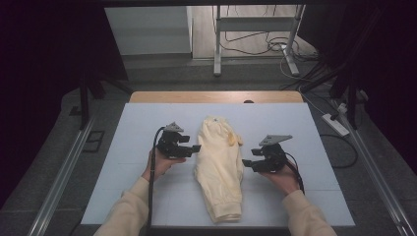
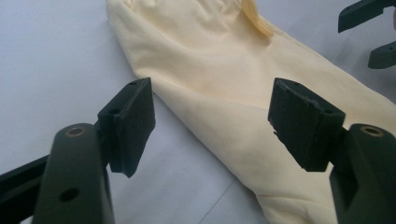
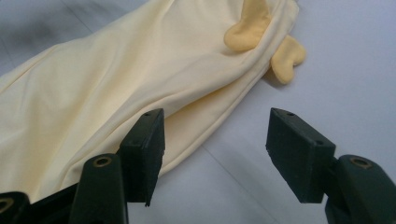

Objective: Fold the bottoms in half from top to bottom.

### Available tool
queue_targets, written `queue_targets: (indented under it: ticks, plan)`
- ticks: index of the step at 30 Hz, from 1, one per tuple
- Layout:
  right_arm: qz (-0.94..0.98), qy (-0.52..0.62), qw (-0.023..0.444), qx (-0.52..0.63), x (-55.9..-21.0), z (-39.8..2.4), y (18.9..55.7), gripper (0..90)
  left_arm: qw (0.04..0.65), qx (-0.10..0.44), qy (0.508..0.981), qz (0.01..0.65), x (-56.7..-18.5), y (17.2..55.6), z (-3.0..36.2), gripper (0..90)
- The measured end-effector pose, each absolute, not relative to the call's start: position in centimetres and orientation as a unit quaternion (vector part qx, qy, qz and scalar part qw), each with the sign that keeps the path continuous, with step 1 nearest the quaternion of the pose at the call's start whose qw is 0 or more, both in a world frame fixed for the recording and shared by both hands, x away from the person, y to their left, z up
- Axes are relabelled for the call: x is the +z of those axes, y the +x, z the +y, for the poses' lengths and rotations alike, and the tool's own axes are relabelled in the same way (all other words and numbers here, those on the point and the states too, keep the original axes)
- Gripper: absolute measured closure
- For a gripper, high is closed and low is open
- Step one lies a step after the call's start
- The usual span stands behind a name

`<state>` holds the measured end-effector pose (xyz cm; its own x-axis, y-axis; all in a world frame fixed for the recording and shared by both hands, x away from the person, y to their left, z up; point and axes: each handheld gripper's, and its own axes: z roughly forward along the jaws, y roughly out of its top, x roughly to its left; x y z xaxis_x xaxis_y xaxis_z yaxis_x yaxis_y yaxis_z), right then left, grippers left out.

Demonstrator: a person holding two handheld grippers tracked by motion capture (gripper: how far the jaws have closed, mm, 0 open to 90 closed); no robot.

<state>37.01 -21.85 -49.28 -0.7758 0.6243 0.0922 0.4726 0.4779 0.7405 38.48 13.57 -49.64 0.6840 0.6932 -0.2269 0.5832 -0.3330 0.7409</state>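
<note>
A pale yellow folded garment (image 1: 220,164) lies lengthwise in the middle of the white mat (image 1: 137,128), with small darker yellow flaps (image 1: 233,137) near its far end. My left gripper (image 1: 195,148) hovers just left of the cloth, jaws open and empty, pointing at its left edge (image 2: 201,107). My right gripper (image 1: 246,163) sits just right of the cloth, also open and empty. In the right gripper view the garment's edge (image 3: 196,126) lies just ahead of the jaws, with the two yellow flaps (image 3: 261,42) beyond. The right gripper's fingertips (image 2: 369,28) show at the top right of the left gripper view.
The mat covers a wooden table (image 1: 216,96). Beyond it stand a metal frame (image 1: 255,29) and floor cables (image 1: 275,46); a power strip (image 1: 335,124) lies at the right. Rails (image 1: 64,172) run along both sides.
</note>
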Motion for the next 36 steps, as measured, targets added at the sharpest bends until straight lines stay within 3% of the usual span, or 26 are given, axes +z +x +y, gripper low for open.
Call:
queue_targets:
  ticks: [36]
  plan:
    - [0.854,0.327,0.100,0.393,-49.4,-18.2,42.5,36.2,0.397,0.067,0.824,0.399,-50.3,42.5,12.6,30.6]
